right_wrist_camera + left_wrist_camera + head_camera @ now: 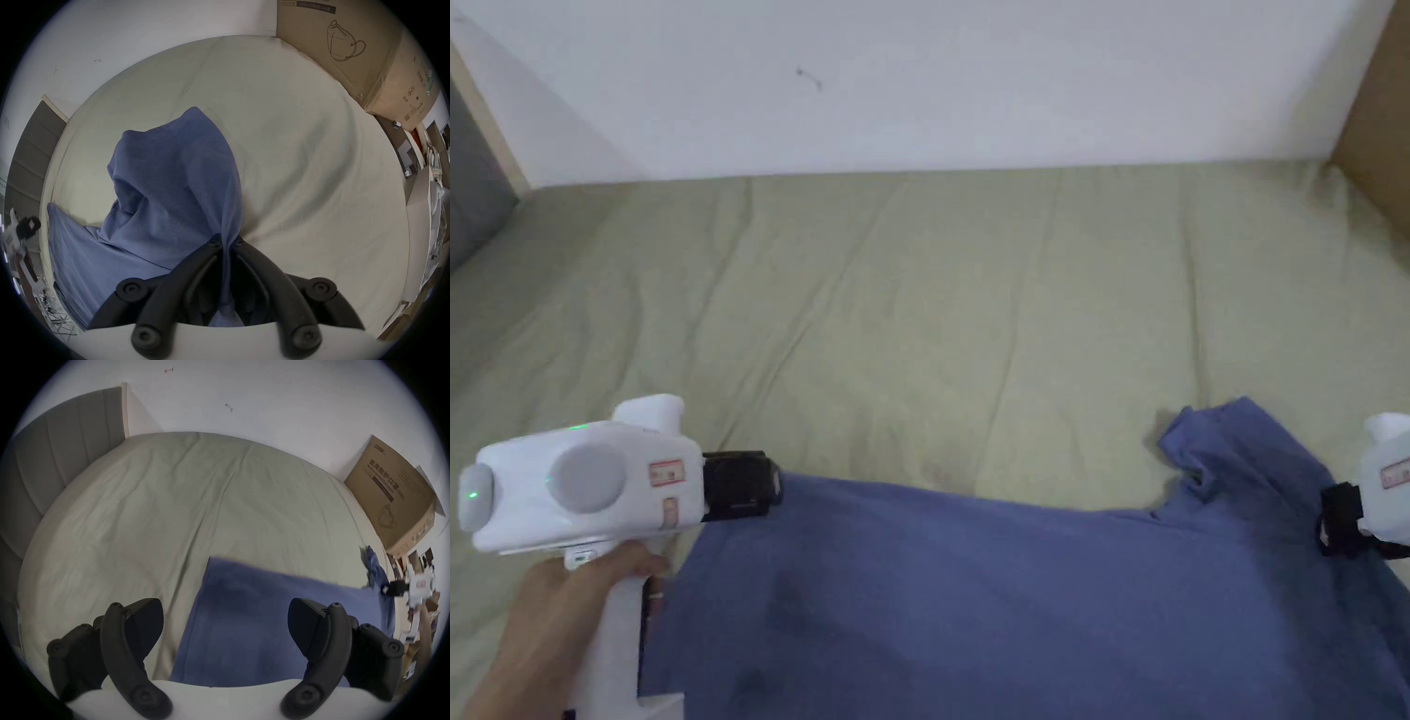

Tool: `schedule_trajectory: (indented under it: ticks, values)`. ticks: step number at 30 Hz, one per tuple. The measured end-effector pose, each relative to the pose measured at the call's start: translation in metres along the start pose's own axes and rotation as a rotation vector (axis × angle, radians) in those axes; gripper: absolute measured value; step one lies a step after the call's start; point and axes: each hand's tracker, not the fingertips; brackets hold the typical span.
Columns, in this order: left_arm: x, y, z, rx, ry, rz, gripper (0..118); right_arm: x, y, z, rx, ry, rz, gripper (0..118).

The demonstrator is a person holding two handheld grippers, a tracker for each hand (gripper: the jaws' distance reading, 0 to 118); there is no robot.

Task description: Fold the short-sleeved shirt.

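Wide bare pale-green bedsheet [975, 281] reaches the far wall, with the blue short-sleeved shirt [1012, 600] along its near edge; right gripper [227, 243] pinches its fabric, left gripper [225, 615] gapes over its corner.

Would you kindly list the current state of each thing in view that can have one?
Blue short-sleeved cotton shirt: spread out on the bed, one sleeve bunched and lifted, not yet folded.
Left gripper: open, jaws wide apart over the shirt's edge.
Right gripper: shut on the shirt's fabric.
Pale green bed sheet: wrinkled.
Brown cardboard box: closed.
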Motion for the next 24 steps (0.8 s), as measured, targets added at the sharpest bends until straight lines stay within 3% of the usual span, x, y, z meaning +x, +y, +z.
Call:
schedule_trajectory:
  ticks: [4, 5, 6, 8, 11, 13, 14, 19, 24]
  values:
    - [0.010, 0.019, -0.045, -0.054, 0.095, -0.068, 107, -0.007, -0.001, -0.001, -0.001, -0.024, 0.027, 2]
    - [0.011, 0.022, -0.057, -0.068, 0.131, -0.089, 103, -0.008, -0.002, -0.001, 0.001, -0.032, 0.042, 2]
    - [0.010, 0.022, -0.068, -0.090, 0.147, -0.111, 86, -0.009, -0.002, 0.000, 0.001, -0.034, 0.048, 2]
    - [0.012, 0.013, -0.072, -0.110, 0.137, -0.083, 86, -0.008, 0.000, -0.001, 0.001, -0.037, 0.046, 2]
    - [0.016, 0.014, -0.057, -0.085, 0.151, -0.091, 55, -0.009, 0.001, 0.001, -0.002, -0.040, 0.054, 2]
    - [0.018, 0.015, -0.051, -0.081, 0.156, -0.122, 11, -0.009, 0.002, 0.009, 0.009, -0.038, 0.048, 2]
    - [0.020, 0.014, -0.046, -0.079, 0.146, -0.130, 3, -0.007, 0.002, 0.015, 0.022, -0.027, 0.028, 2]
    - [0.018, 0.007, 0.000, -0.072, 0.071, -0.103, 3, 0.003, -0.003, 0.058, 0.069, 0.039, -0.019, 2]
    - [0.008, -0.015, 0.084, 0.006, -0.021, -0.095, 3, 0.011, -0.028, 0.119, 0.129, 0.077, -0.012, 2]
